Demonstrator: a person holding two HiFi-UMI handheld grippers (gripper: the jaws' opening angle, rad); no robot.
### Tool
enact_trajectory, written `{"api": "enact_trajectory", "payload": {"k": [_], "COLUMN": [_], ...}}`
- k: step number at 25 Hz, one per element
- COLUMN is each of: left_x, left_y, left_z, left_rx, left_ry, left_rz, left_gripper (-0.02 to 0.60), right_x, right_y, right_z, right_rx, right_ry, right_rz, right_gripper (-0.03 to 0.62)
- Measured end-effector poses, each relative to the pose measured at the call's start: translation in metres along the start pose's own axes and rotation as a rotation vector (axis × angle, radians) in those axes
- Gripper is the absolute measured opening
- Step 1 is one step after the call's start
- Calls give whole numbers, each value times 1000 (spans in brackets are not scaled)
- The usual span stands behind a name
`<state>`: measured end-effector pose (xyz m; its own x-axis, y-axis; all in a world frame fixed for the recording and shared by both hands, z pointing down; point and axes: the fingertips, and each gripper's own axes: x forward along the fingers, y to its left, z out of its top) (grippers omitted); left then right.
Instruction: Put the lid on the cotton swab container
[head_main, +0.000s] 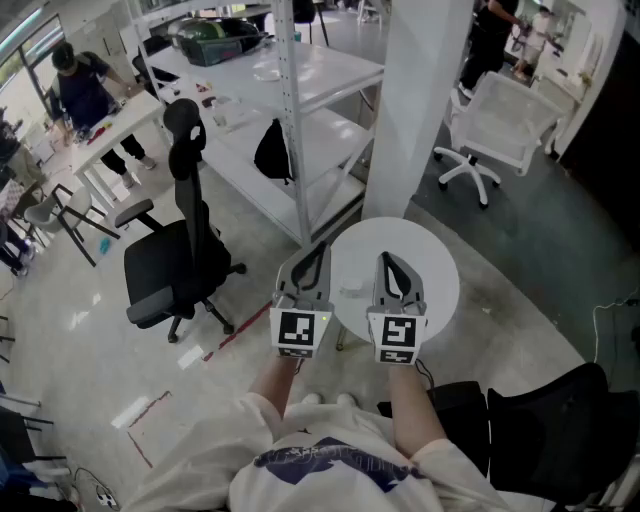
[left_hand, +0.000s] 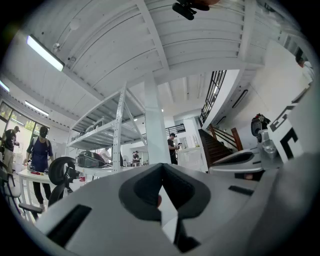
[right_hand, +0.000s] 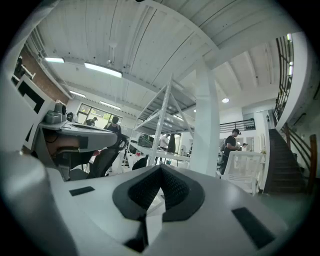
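Observation:
In the head view both grippers are held side by side over a small round white table (head_main: 435, 265). My left gripper (head_main: 320, 250) is shut with nothing in it. My right gripper (head_main: 385, 260) is also shut and empty. A small pale, clear object (head_main: 352, 291) lies on the table between them; I cannot tell whether it is the container or the lid. Both gripper views point up at the ceiling and the room, with the left gripper (left_hand: 161, 169) and the right gripper (right_hand: 161, 171) showing their jaws pressed together. Neither gripper view shows the table top.
A black office chair (head_main: 180, 265) stands to the left, with white metal shelving (head_main: 300, 100) and a white pillar (head_main: 420, 100) behind the table. There is a white chair (head_main: 500, 125) at the back right and a black chair (head_main: 550, 430) at the near right. People work at desks far left.

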<state>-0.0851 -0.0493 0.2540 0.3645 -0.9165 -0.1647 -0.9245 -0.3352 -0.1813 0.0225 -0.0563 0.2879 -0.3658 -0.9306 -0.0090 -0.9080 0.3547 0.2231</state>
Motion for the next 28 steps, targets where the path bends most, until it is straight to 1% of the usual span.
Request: {"api": "enact_trajectory", "payload": {"k": [9,11,13,15,17,18,20,21,22,23,24,25,26,28], "left_x": [-1,-3,-7,-11,-15,-17,-24,-28,-33,-37,-41,-44,-47,-52], "left_y": [4,6,10,17,28,37,57,68,77,86,92,97,101,108], "left_z": [3,0,-2,-3,-2,-1,-1,-2,-4,-7,-11,-14,-17,-22], "left_rx": [7,13,-1,-37,-54,-51,-40,-37,-37,-37,-36,-35,-32,-21], "left_ry": [-2,7,11,13,25,33,46,55,66,82,100,119,136,164], "left_rz": [-1,3,-2,-14,-14,-3,30,43,49,48,41,31,22,10], "left_gripper": [-3,-3,-3,-2,-2,-2,-2,-2,-2,-2,-1,0,2,36], "right_x": [2,2,1,-3,-10,-15,-23,-28,-32,-38,-43,-48,-52,-58], "right_y": [3,5,6,-1,-18,-29,-50,-60,-68,-76,-84,-91,-97,-106], "right_z": [1,-1,-2,-1,-2,-3,-3,-4,-5,-7,-9,-11,-14,-21], "right_rx": [-12,11,97,218,306,336,382,398,408,411,405,392,372,320], "right_ry": [7,3,-25,-64,-88,-96,-117,-126,-132,-134,-133,-128,-117,-85], "right_rz": [7,25,74,116,120,118,121,126,136,149,162,174,186,213], "right_gripper": [5,5,6,9,9,24,34,47,86,151,179,181,197,236]}}
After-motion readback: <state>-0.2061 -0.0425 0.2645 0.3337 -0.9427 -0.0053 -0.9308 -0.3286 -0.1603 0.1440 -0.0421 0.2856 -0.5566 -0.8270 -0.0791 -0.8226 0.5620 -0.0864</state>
